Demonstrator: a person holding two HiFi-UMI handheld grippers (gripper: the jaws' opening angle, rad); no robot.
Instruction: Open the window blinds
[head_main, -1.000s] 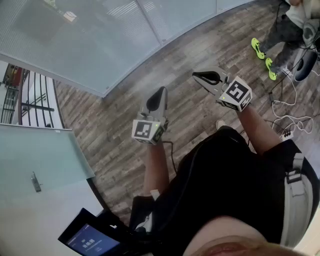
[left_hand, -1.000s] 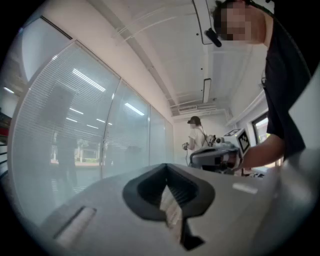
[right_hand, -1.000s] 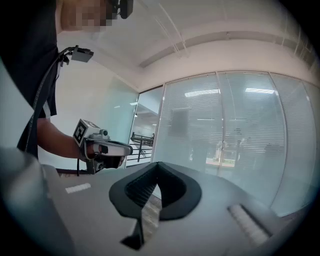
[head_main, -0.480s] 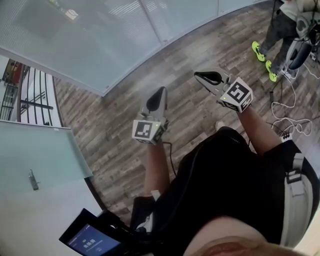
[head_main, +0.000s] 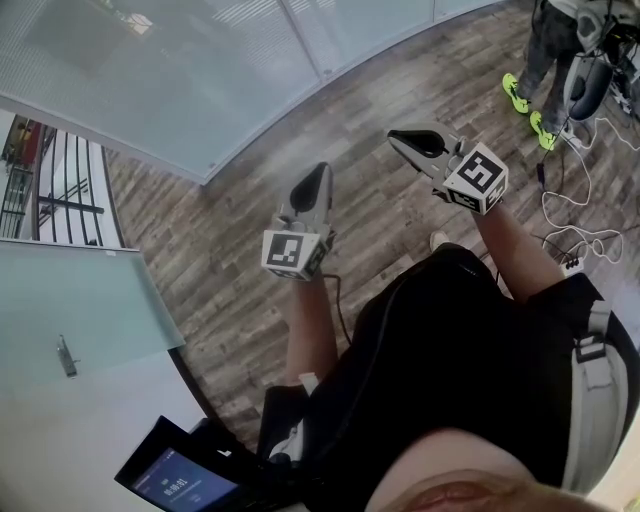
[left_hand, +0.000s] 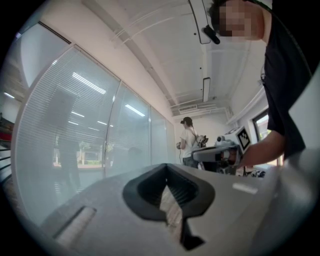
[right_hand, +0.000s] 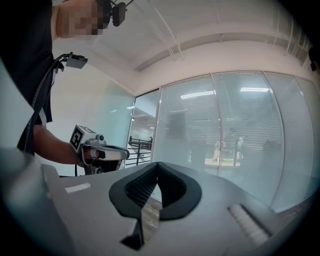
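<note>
While both point level above the wood floor (head_main: 230, 215), the left claw (head_main: 320, 172) and the right claw (head_main: 397, 138) are clenched shut on nothing. The window blinds (head_main: 180, 70), lowered behind glass, stand ahead of both claw tips, apart from them. Print on the tablet (head_main: 172, 484) behind the left claw is too small to read.

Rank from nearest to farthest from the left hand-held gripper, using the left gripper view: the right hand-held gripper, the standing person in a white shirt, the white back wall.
1. Grey right hand-held gripper with marker cube: at the right, close by.
2. Standing person in a white shirt: centre, down the room.
3. White back wall: behind that person.
</note>
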